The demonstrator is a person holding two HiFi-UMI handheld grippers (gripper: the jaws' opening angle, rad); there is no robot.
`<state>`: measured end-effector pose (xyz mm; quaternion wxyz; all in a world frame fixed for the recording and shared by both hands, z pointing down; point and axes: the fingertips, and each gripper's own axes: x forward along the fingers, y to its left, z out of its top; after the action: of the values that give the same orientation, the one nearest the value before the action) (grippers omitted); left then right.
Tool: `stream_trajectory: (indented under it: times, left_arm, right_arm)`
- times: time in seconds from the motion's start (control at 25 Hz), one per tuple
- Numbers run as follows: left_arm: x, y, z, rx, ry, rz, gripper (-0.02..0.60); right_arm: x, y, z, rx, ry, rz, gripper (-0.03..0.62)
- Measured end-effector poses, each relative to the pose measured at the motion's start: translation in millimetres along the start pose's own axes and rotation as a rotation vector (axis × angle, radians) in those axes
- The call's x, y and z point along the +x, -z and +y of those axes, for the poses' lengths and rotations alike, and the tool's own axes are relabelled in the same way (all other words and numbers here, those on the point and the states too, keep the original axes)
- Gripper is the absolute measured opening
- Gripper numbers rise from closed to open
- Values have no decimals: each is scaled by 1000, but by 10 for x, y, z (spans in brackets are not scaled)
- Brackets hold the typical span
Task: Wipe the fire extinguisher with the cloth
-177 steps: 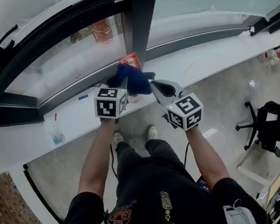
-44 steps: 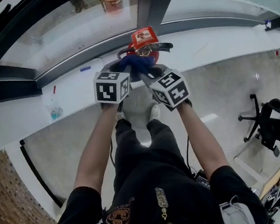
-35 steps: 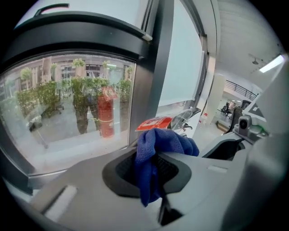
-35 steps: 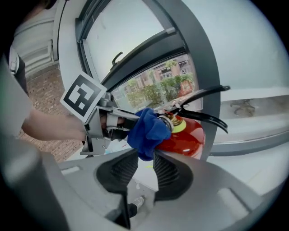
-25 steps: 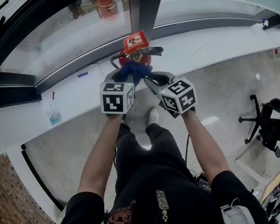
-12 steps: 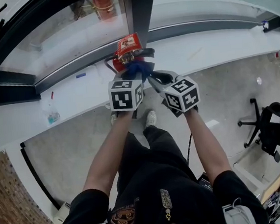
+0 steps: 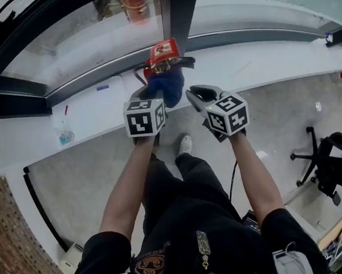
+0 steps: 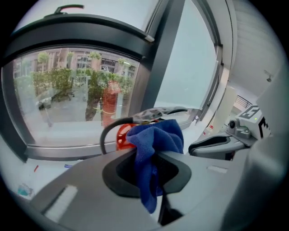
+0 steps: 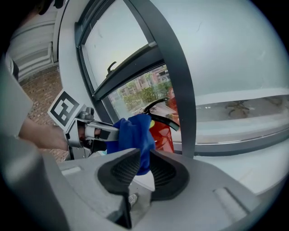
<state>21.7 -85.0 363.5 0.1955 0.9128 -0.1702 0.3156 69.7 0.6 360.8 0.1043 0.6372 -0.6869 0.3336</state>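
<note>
So, which step are they on?

Wiping, I'd say. Nearest us, the left gripper point(image 8: 151, 164) has its fingers point(image 8: 118, 173) clamped on the blue cloth point(image 8: 156, 135). A tail of it hangs down between them and the bunched end is pushed forward.

Pushed against what?

Against the red fire extinguisher point(image 9: 161, 133), it looks like, high on its side, just under the black handle point(image 7: 180, 60). It stands upright on the white bench point(image 7: 260, 64), right beside the dark window post point(image 7: 177, 12), with the glass behind.

And the right gripper point(image 9: 144, 168)?

Just beside the cloth, holding nothing. Its fingers point(image 9: 119, 173) stand a little apart, and the cloth shows beyond the gap, not in it.

What comes next, do you reckon?

The cloth sits only near the top, so I'd guess the red body below is left to do. That means working down and round the cylinder with a firm left grip, so the bunch doesn't slip out. I'd want the right gripper on the handle to steady it, since a tall can on a smooth bench could slide or tip under a sideways push. Mind the black hose point(image 8: 104, 133) looping near the cloth too.
</note>
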Motion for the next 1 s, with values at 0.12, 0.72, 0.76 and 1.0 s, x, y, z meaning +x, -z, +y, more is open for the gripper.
stream_trajectory:
  times: [0.12, 0.72, 0.76, 1.0]
  left_arm:
    - [-149, -61, 327, -5, -42, -29, 48]
    - [-36, -694, 792, 232, 46, -137, 48]
    - [9, -651, 844, 229, 57, -134, 48]
    - [274, -266, 1211, 219, 134, -85, 46]
  right_arm:
    - [90, -74, 142, -15, -14, -4, 66]
    - [384, -332, 549, 1, 38, -40, 64]
    - [421, -340, 566, 0, 45, -42, 64]
    - [639, -398, 805, 9, 77, -96, 64]
